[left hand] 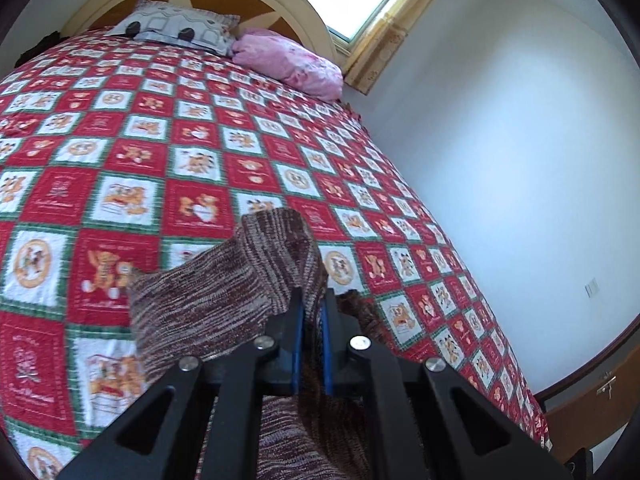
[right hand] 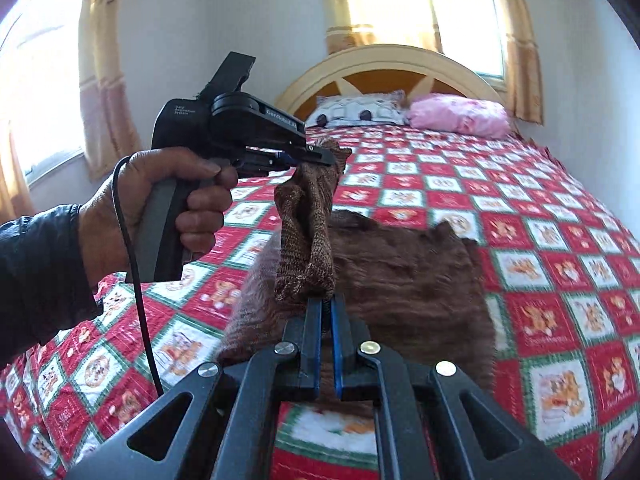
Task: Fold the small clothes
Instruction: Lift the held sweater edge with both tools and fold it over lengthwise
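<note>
**Knit lifted by both grippers, fold not yet laid**

While both grippers pinch the same brown knit garment, nothing is folded flat yet; I judge the task early to mid-fold, with one edge raised and the laying-down and smoothing left to do.

Left to right in the right wrist view: a hand (right hand: 160, 208) in a dark sleeve (right hand: 36, 276) holds the left gripper (right hand: 320, 158) by its grey handle, a black cable (right hand: 136, 280) hanging from it. Its jaws are pressed together on a bunched corner of the knit (right hand: 308, 248), which hangs as a thick, twisted rope down to the right gripper (right hand: 326, 308). That one is also clamped on the fabric, blue pads tight on a rolled hem. To the right, the rest of the garment sags, blurred, just above or on the quilt (right hand: 540, 240); I cannot tell which.

Left wrist view: left gripper (left hand: 312, 300) closed on a ribbed fold, cloth spilling to its left and under the tool.

Materials:
- Knit: marled brown and pale yarn, ribbed, soft, limp; drapes and twists readily.
- Quilt: stitched red, white and green checks with bear prints, slightly puckered.
- Pillows at the arched headboard (right hand: 384, 60): one grey-patterned (right hand: 356, 114), one pink and crumpled (right hand: 460, 118).
- Grippers: rigid black plastic, metal pivot studs.
</note>
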